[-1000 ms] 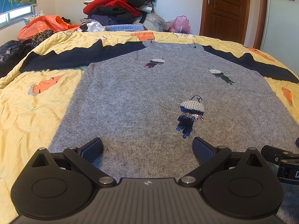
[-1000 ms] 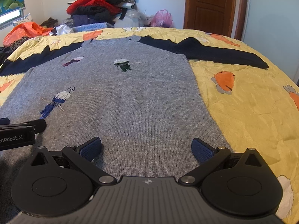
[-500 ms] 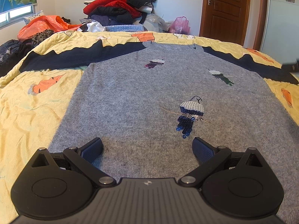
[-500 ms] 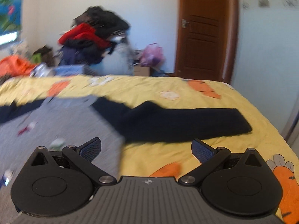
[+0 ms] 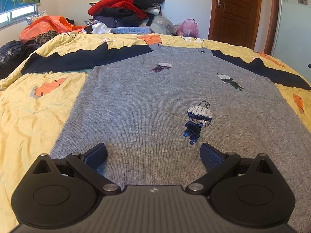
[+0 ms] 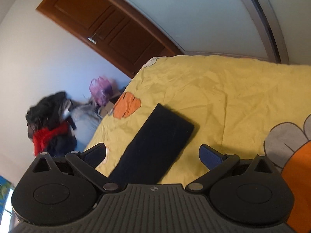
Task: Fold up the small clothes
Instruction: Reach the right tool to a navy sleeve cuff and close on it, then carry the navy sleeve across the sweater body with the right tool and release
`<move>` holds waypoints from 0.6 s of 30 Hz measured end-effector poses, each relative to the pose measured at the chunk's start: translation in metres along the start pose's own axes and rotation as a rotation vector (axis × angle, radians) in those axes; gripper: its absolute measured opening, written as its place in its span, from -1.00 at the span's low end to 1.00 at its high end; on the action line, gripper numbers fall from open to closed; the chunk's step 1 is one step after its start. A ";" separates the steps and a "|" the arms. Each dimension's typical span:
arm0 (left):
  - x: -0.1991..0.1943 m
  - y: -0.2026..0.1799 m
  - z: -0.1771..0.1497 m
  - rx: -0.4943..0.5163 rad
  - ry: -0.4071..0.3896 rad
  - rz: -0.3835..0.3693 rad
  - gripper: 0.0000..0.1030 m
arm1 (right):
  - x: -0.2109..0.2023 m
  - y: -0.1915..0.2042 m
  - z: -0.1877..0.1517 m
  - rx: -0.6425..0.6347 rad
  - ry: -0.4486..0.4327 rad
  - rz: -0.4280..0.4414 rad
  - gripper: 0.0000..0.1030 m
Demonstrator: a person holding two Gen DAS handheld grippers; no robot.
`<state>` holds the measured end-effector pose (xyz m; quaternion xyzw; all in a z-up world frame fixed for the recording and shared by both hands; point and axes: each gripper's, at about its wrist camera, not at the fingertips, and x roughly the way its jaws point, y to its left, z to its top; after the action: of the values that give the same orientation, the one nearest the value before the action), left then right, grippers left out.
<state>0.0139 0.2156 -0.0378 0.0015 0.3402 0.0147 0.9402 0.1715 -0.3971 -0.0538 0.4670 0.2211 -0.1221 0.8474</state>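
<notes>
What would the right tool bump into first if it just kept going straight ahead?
Probably the dark sleeve lying on the yellow bedspread; it sits right between the open right tool's fingers, though depth is hard to judge.

the sweater [image 5: 136, 101] is showing grey knit with navy sleeves [image 6: 153, 145] and sequinned bird motifs [image 5: 198, 120]; the bedsheet [image 5: 29, 116] is showing yellow with orange carrots; far clothes pile [image 5: 120, 5] is showing red and black.
</notes>
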 end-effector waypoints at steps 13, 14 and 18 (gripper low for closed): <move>0.000 0.000 0.000 -0.001 0.000 -0.001 1.00 | 0.047 -0.004 0.002 -0.016 -0.048 -0.031 -0.09; 0.000 0.000 0.000 -0.001 0.000 -0.001 1.00 | 0.051 -0.003 0.003 -0.029 -0.038 -0.046 -0.39; 0.000 0.001 0.000 -0.002 -0.001 -0.002 1.00 | 0.046 0.003 0.000 -0.096 -0.062 -0.083 -0.67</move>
<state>0.0134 0.2162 -0.0376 0.0001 0.3397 0.0141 0.9404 0.2132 -0.3958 -0.0741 0.4125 0.2196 -0.1610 0.8693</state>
